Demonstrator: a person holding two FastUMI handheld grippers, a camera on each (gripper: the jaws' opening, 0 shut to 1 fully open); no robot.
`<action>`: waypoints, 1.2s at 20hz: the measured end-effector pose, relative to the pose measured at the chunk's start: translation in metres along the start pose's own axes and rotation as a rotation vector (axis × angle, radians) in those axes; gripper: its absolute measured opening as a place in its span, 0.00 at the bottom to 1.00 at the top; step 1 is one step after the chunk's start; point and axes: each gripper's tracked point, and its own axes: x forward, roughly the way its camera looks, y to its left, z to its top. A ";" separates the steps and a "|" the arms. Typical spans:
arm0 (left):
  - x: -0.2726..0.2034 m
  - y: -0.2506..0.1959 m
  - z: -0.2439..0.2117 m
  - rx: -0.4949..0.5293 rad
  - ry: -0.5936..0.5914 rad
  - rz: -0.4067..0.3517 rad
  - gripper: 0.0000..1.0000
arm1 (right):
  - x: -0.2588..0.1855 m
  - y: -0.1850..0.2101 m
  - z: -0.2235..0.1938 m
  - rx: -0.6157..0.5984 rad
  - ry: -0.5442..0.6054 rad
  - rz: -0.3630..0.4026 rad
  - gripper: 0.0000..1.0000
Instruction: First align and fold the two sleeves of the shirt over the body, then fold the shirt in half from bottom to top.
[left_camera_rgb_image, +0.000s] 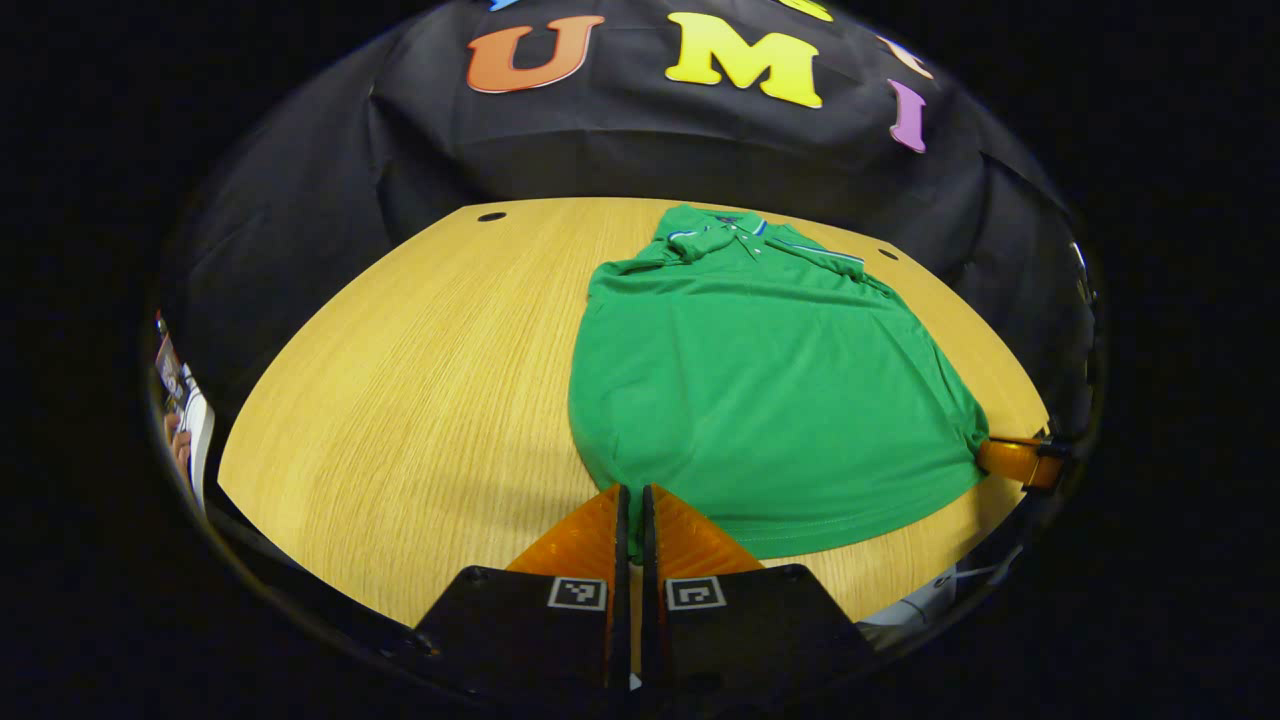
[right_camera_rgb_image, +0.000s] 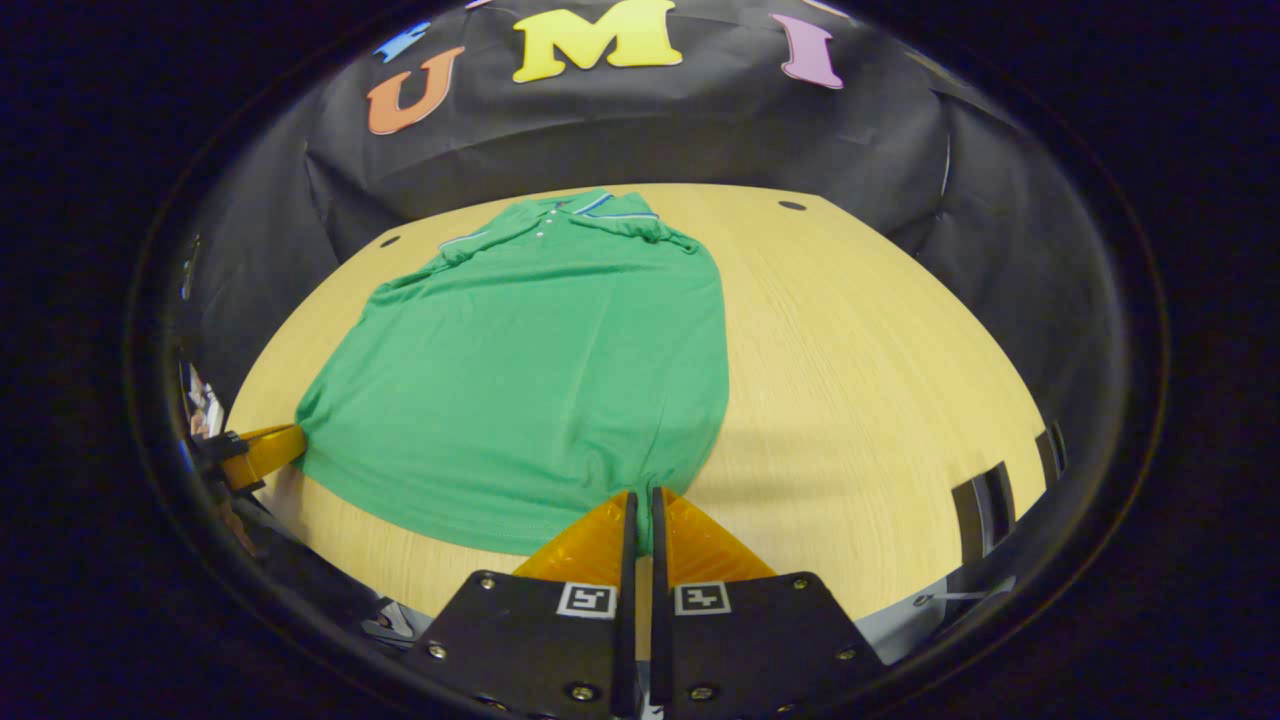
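A green polo shirt (left_camera_rgb_image: 760, 390) lies flat on the wooden table (left_camera_rgb_image: 420, 380), collar at the far edge, both sleeves folded in over the body. My left gripper (left_camera_rgb_image: 635, 492) is shut on the shirt's bottom left hem corner. In the left gripper view the right gripper (left_camera_rgb_image: 1020, 460) shows at the shirt's other bottom corner. In the right gripper view the same shirt (right_camera_rgb_image: 540, 370) spreads to the left, and my right gripper (right_camera_rgb_image: 643, 495) is shut on its bottom right hem corner. The left gripper (right_camera_rgb_image: 262, 448) shows there at the far hem corner.
The table (right_camera_rgb_image: 880, 380) has bare wood to the shirt's outer sides. Small dark holes (left_camera_rgb_image: 491, 216) (right_camera_rgb_image: 791, 205) sit near its far edge. Black cloth walls the booth behind. Some items (left_camera_rgb_image: 185, 410) stand past the table's left edge.
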 end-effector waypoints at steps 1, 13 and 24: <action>0.000 -0.001 0.000 -0.007 0.009 -0.001 0.04 | -0.001 0.001 0.002 0.003 0.003 0.006 0.07; -0.012 0.001 0.034 -0.043 -0.011 -0.032 0.03 | -0.018 0.013 0.054 0.041 -0.077 0.048 0.01; -0.025 -0.008 0.104 -0.042 -0.137 -0.051 0.03 | -0.036 0.021 0.122 0.055 -0.210 0.089 0.01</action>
